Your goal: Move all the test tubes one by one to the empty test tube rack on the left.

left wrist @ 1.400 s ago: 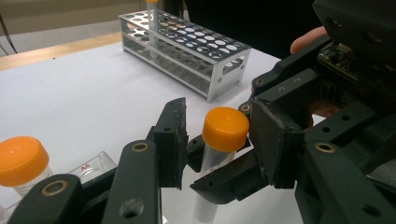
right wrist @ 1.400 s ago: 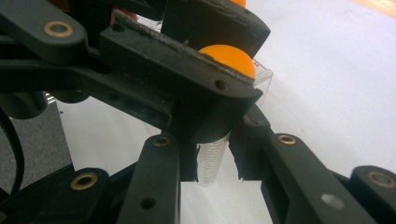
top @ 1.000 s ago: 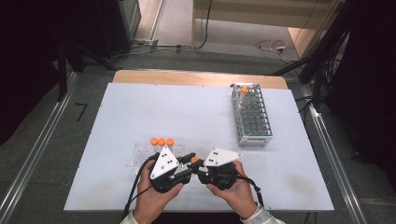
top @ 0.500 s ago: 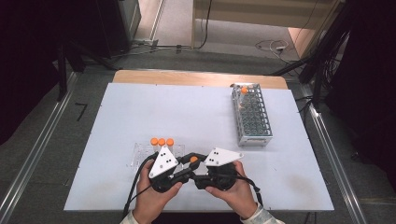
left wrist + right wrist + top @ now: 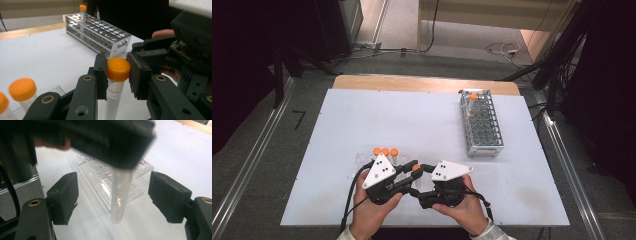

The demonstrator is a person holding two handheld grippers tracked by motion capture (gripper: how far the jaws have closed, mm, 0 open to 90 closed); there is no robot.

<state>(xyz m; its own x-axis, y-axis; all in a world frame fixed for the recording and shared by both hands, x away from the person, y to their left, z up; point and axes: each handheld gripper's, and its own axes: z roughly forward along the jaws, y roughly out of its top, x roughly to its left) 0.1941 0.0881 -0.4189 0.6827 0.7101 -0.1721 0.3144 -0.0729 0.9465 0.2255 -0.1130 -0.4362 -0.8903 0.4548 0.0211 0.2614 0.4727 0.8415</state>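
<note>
Right gripper [image 5: 113, 200] jaws just spread wide, tube [image 5: 121, 195] between, untouched; left gripper [image 5: 117, 72] jaws clamp its orange cap [image 5: 118, 69].

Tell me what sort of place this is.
Probably a lab-style test bench: a white table carries a metal tube rack, orange-capped sample tubes stand in a clear rack, and cables run across the floor behind.

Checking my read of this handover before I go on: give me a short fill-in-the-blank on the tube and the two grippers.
1. The left gripper is shut on the tube's ____ cap.
2. The right gripper's jaws have just been opening and stand ____ the tube, clear of it.
3. The metal rack holds ____ orange-capped tube.

Missing words: orange; either side of; one
</note>
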